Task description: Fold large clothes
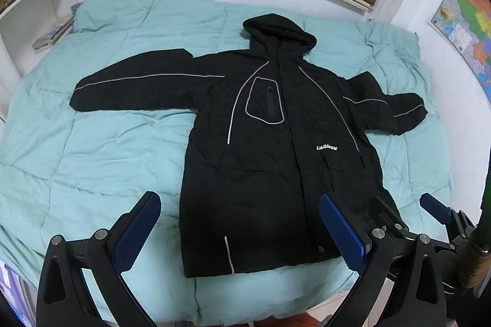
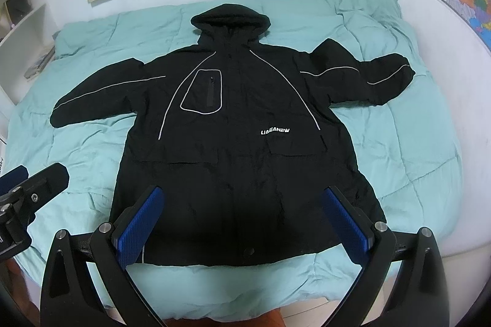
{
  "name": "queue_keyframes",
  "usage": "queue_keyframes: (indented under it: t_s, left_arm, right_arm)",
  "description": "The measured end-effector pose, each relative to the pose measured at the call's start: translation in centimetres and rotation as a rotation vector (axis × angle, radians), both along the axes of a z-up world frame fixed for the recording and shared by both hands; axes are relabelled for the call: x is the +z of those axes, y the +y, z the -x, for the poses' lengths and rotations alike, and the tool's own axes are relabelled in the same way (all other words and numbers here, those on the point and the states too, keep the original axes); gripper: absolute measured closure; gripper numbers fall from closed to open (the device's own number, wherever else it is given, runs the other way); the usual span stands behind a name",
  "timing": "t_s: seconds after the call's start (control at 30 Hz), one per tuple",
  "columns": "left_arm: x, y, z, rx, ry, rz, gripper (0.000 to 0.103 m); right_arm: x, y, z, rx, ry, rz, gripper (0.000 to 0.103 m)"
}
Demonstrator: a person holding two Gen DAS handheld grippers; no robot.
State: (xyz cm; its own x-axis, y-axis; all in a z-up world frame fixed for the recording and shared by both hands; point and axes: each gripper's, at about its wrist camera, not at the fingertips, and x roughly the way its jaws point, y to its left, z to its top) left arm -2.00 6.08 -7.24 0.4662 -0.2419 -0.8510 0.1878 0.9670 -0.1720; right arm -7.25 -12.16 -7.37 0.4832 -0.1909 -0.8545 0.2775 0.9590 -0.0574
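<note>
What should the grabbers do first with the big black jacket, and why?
Probably move the left gripper to the left sleeve to fold it across the chest. The jacket lies flat and face up on the bed, both sleeves spread wide, and both grippers are open, holding nothing.

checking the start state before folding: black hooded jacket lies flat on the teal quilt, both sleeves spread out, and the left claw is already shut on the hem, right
Not quite. The left claw is open and holds nothing: in the left wrist view its blue pads stand wide apart above the hem. The rest is right: the black hooded jacket lies flat on the teal quilt with both sleeves spread out.
</note>
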Motion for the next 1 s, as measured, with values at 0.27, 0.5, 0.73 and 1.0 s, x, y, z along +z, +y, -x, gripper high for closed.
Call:
queue_keyframes:
  t_s: [0.27,0.5,0.73,1.0]
  left_arm:
    - [0.4,0.4,0.1,0.01,-0.008,0.007,0.0]
    - [0.5,-0.1,-0.1,0.024,-0.014,0.01,0.0]
    - [1.1,-2.7,-0.9,0.038,-0.051,-0.007,0.0]
    - [1.5,-10.8,-2.3,0.041,-0.089,-0.011,0.0]
  right_arm:
    - [0.0,0.5,0.1,0.01,-0.012,-0.005,0.0]
    - [0.3,-0.1,-0.2,0.019,-0.027,0.002,0.0]
    - [0.6,-2.7,-1.2,0.037,-0.056,-0.007,0.0]
    - [1.0,-10.9,-2.9,0.03,-0.053,-0.015,0.0]
